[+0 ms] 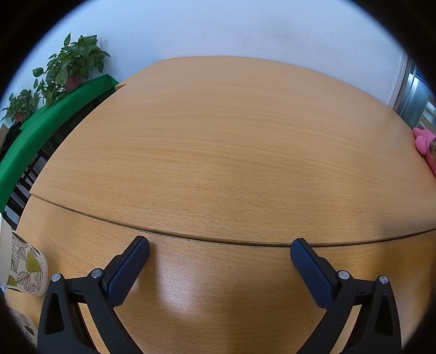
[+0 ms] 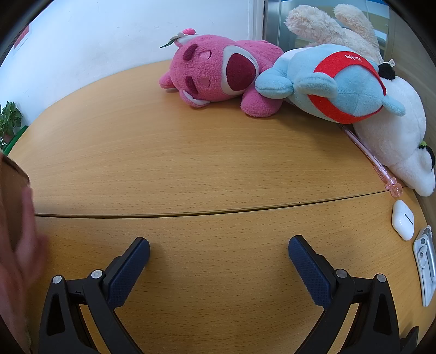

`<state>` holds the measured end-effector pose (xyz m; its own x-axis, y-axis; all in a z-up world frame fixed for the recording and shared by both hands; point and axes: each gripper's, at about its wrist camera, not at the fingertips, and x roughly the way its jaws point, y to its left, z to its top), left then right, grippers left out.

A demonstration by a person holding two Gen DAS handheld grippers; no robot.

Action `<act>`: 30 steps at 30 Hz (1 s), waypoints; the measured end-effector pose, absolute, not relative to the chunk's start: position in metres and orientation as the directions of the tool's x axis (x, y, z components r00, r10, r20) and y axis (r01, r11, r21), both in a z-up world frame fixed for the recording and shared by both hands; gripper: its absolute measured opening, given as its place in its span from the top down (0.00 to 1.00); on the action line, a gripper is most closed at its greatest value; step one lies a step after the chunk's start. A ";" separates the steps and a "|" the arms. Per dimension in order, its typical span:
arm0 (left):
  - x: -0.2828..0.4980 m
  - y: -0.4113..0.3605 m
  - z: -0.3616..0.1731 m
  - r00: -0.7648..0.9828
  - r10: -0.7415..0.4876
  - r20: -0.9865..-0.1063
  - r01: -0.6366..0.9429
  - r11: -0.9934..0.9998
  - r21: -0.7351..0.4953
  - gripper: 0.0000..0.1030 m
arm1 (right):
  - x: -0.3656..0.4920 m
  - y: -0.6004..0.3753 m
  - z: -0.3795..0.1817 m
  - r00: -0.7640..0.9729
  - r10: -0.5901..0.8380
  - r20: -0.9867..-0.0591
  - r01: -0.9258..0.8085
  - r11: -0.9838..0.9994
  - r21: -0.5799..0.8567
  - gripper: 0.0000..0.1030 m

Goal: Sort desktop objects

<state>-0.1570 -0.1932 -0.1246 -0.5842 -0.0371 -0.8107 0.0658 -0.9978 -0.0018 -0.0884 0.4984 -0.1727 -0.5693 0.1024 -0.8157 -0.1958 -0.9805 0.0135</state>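
My left gripper is open and empty over the bare wooden table. My right gripper is open and empty too, above the table. In the right wrist view a pink plush bear, a blue plush with a red band, a white plush and a cream plush lie at the far right. A pink pen, a white earbud case and a white clip-like item lie at the right edge.
A leaf-patterned cup stands at the left edge in the left wrist view. A green-covered bench with potted plants is beyond the table. A blurred hand shows at the left of the right wrist view.
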 end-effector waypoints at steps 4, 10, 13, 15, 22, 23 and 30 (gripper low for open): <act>-0.157 -0.193 -0.125 -0.585 -0.037 -0.810 0.066 -0.998 -0.002 0.00 | -0.088 0.498 -0.173 -0.569 0.102 -0.816 -0.196 -0.981 0.014 0.00; -0.157 -0.193 -0.125 -0.585 -0.037 -0.810 0.065 -0.998 -0.002 0.00 | -0.088 0.499 -0.173 -0.569 0.103 -0.816 -0.196 -0.980 0.014 0.00; -0.158 -0.193 -0.125 -0.585 -0.037 -0.810 0.065 -0.998 -0.002 0.00 | -0.089 0.499 -0.173 -0.569 0.103 -0.816 -0.197 -0.980 0.013 0.00; -0.158 -0.192 -0.125 -0.585 -0.037 -0.810 0.065 -0.998 -0.002 0.00 | -0.088 0.499 -0.173 -0.569 0.103 -0.816 -0.197 -0.980 0.014 0.00; -0.157 -0.192 -0.125 -0.585 -0.036 -0.810 0.064 -0.998 -0.002 0.00 | -0.089 0.499 -0.172 -0.568 0.103 -0.816 -0.197 -0.980 0.014 0.00; -0.157 -0.192 -0.125 -0.585 -0.036 -0.810 0.064 -0.998 -0.002 0.00 | -0.089 0.499 -0.172 -0.568 0.103 -0.816 -0.197 -0.980 0.013 0.00; -0.157 -0.193 -0.125 -0.586 -0.035 -0.810 0.064 -0.998 -0.002 0.00 | -0.089 0.500 -0.173 -0.568 0.103 -0.816 -0.198 -0.980 0.013 0.00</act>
